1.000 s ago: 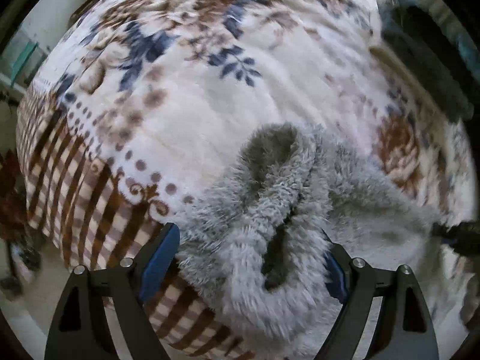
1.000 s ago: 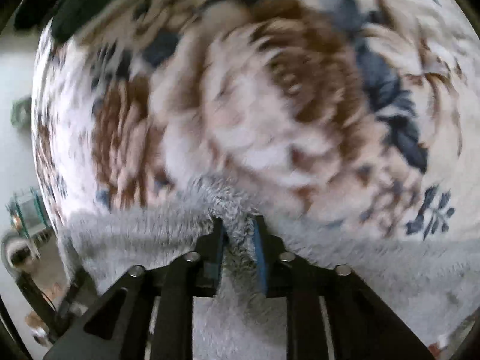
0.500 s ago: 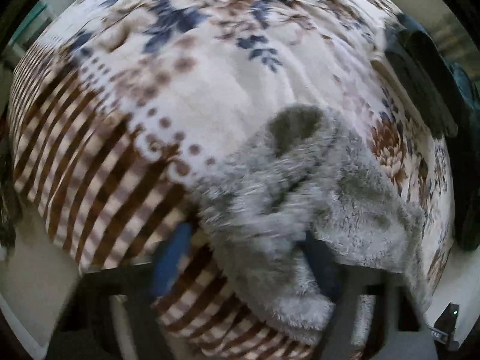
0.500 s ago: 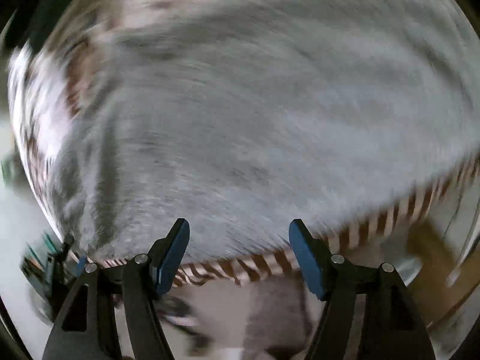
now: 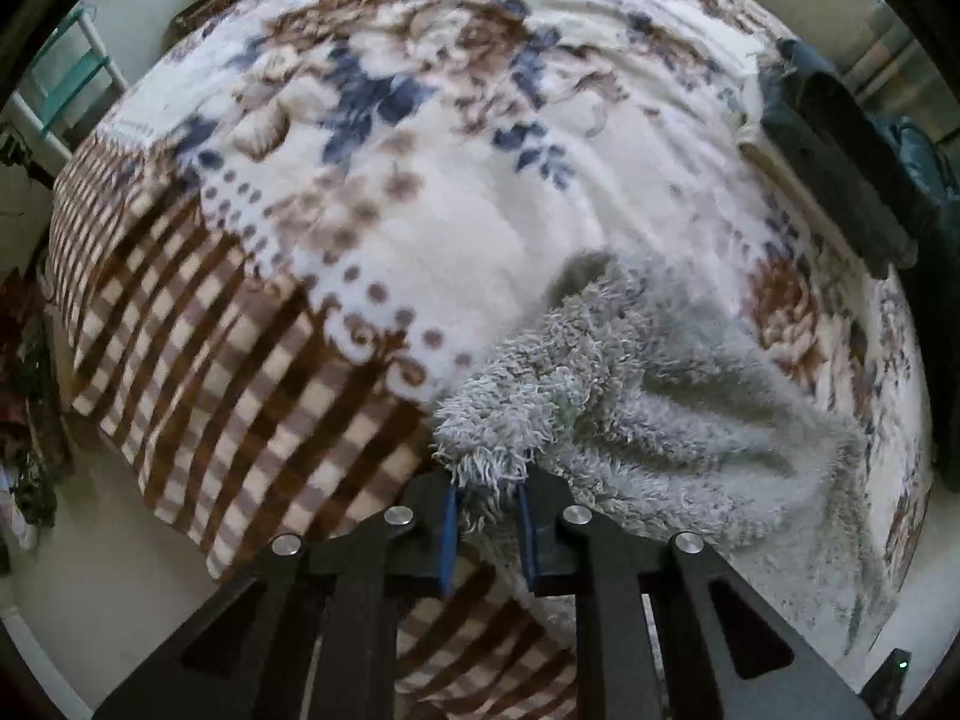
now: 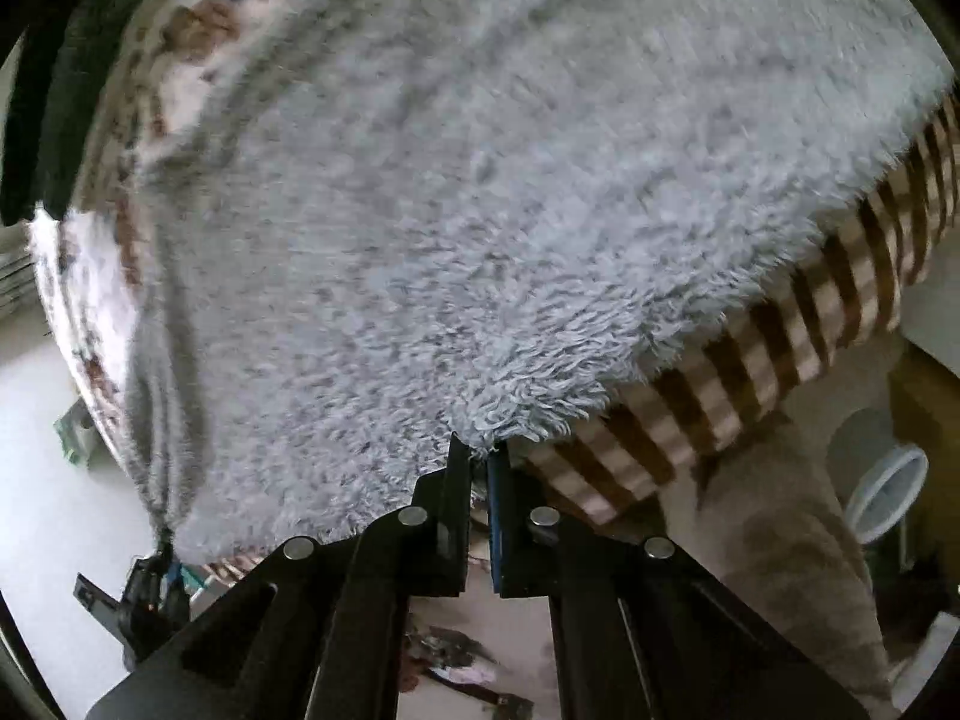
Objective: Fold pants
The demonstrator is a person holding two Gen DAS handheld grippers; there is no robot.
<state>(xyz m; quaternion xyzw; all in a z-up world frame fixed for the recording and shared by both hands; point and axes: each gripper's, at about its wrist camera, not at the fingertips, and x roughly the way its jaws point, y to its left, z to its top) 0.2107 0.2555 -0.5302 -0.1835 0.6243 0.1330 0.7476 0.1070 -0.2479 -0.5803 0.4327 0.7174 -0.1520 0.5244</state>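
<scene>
Left wrist view, nearest the lens: the left gripper [image 5: 487,531] has its blue-padded fingers [image 5: 449,534] drawn narrow on a shaggy corner of the grey fleece pants [image 5: 648,396], a tuft standing up between them; a second ago the same fingers stood wide on either side of that bunched fabric. Beyond the grip the pants lie rumpled and partly doubled over on the bed, on a floral blanket [image 5: 456,192] whose brown checked border [image 5: 240,372] hangs over the near edge. Farther off, a dark garment [image 5: 840,150] lies along the bed's far side, well apart from the pants.

Right wrist view, nearest the lens: the right gripper [image 6: 479,495] has its fingers [image 6: 459,498] pressed almost together on the fringe of the pants' near edge [image 6: 486,426]; half a second ago they gaped wide over the blanket's edge with nothing between them. Past them the grey fleece [image 6: 480,180] fills most of the picture, somewhat blurred, spread over the blanket, with the checked border [image 6: 780,324] showing at the right. Below the bed's edge are the floor and a white bucket [image 6: 888,492].

Both hands now appear to have a fresh hold on one side of the garment. Judging by that, the pants are pinned at two points and ready for the next fold to be carried over; the folding itself looks unfinished, the cloth being rumpled.
</scene>
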